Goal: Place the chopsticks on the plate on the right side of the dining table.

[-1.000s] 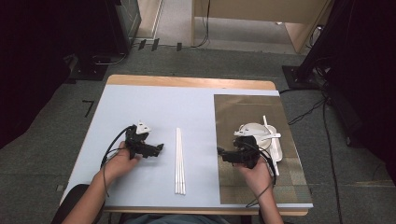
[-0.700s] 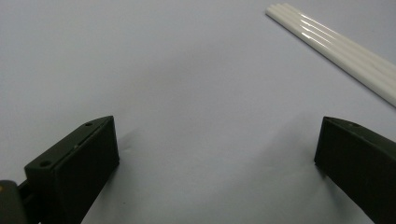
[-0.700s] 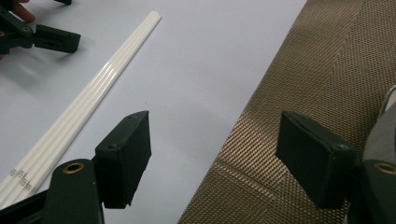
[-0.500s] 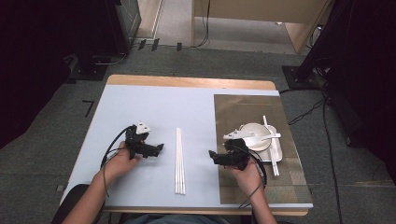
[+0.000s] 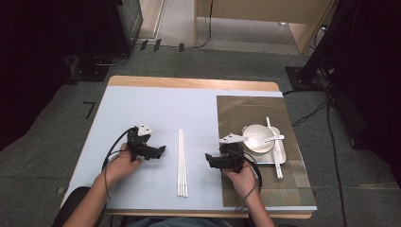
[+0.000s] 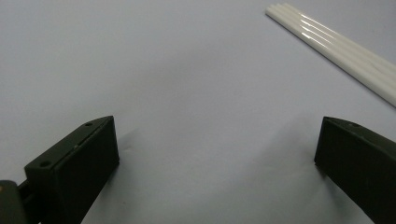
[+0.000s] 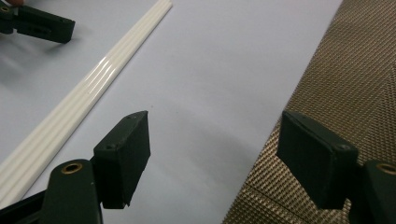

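Chopsticks [image 5: 181, 163] between open tongs [image 5: 208, 158]

Chopsticks [image 6: 336, 44] cut off at frame edge.

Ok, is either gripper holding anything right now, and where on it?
Nothing is held. The left gripper and the right gripper both stand open over the bare table, with the white chopsticks lying between them.
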`<state>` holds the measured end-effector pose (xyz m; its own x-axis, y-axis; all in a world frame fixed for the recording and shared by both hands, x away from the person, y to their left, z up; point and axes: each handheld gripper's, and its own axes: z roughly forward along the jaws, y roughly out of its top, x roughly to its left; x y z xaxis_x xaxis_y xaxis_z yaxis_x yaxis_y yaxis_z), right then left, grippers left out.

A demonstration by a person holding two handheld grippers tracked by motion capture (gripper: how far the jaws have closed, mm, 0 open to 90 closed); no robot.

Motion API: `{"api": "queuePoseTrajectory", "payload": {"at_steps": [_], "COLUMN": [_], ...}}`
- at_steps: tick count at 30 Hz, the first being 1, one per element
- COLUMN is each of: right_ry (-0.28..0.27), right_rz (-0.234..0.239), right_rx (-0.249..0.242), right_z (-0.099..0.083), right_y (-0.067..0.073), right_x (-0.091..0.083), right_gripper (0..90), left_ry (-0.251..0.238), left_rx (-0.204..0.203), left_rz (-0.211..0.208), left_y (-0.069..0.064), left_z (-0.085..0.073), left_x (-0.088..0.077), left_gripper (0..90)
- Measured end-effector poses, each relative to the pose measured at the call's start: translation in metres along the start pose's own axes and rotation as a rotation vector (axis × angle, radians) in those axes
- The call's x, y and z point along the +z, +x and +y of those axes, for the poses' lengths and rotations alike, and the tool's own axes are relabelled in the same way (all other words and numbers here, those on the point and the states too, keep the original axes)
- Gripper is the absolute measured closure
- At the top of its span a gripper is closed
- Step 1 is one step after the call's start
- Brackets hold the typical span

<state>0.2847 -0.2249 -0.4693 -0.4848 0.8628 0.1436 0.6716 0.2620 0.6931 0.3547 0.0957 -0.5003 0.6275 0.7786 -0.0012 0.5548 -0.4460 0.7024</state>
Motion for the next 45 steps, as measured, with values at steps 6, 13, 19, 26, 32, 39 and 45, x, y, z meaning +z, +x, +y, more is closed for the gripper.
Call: {"api": "queuePoseTrajectory", "payload": {"at_steps": [6,13,19,26,32,39,45], "right_ry": [-0.003,-0.018,-0.058,-0.056,-0.043,-0.036,-0.037], "right_rz": [0.012,0.003,-0.033,-0.062,-0.045,-0.046,-0.046], "right_rx": [-0.023,-0.032,-0.035,-0.076,-0.107,-0.115,-0.115], "right_z": [-0.001,-0.002,-0.004,-0.007,-0.005,-0.005,-0.005], "right_y": [0.001,0.002,0.003,0.011,0.014,0.015,0.015], "right_x": [0.009,0.014,0.026,0.040,0.044,0.045,0.045], "right_gripper": [22.4,22.2,21.5,19.9,14.5,13.9,13.8], "left_ry": [0.000,0.000,0.001,0.001,0.001,0.000,0.000], "left_rx": [0.000,0.001,0.001,0.001,0.000,0.000,0.001], "left_rz": [0.000,0.000,0.000,0.000,0.000,0.000,0.000], "left_y": [0.000,0.000,0.000,0.000,0.000,0.000,0.000], "left_z": [0.000,0.000,0.000,0.000,0.000,0.000,0.000], "left_x": [0.000,0.000,0.000,0.000,0.000,0.000,0.000], "left_gripper": [0.0,0.0,0.0,0.0,0.0,0.0,0.0]}}
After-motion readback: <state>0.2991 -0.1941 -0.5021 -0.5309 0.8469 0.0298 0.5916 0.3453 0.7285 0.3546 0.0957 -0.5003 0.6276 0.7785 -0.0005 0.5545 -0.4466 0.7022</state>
